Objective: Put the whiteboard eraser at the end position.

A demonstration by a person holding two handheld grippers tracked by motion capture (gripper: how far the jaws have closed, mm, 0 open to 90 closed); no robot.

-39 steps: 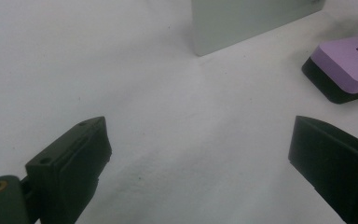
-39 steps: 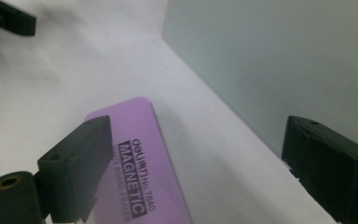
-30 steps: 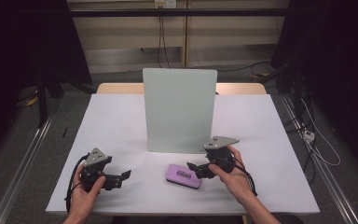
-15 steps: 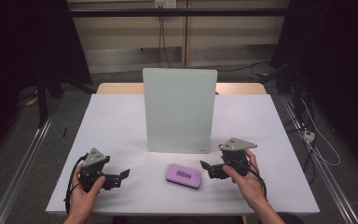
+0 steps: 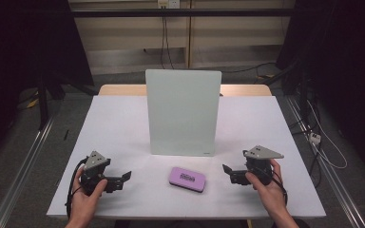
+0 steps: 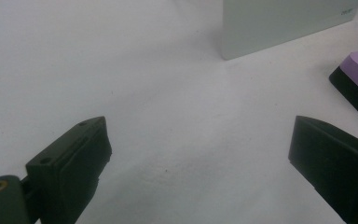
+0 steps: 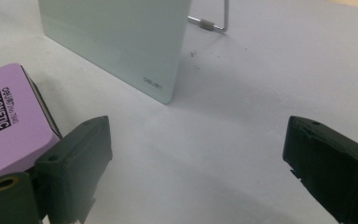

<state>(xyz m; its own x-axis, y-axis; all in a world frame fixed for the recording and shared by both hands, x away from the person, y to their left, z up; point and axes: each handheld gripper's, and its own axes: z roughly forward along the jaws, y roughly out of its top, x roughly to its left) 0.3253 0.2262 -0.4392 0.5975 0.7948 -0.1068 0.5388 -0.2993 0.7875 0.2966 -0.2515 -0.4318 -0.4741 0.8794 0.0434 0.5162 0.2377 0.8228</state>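
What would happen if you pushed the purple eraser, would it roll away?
Probably not. The purple eraser is a flat block lying on its broad face on the table, so it would likely slide, not roll or tip. It looks small and stiff, with a black pad underneath, so probably light. Its label reads "magnetic", so it might cling to the upright whiteboard.

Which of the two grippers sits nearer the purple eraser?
The right gripper: its jaws stand open close beside the purple magnetic whiteboard eraser; the left gripper sits farther off.

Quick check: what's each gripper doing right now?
Left gripper: open, holding nothing.
Right gripper: open, holding nothing, beside the purple rectangular whiteboard eraser.
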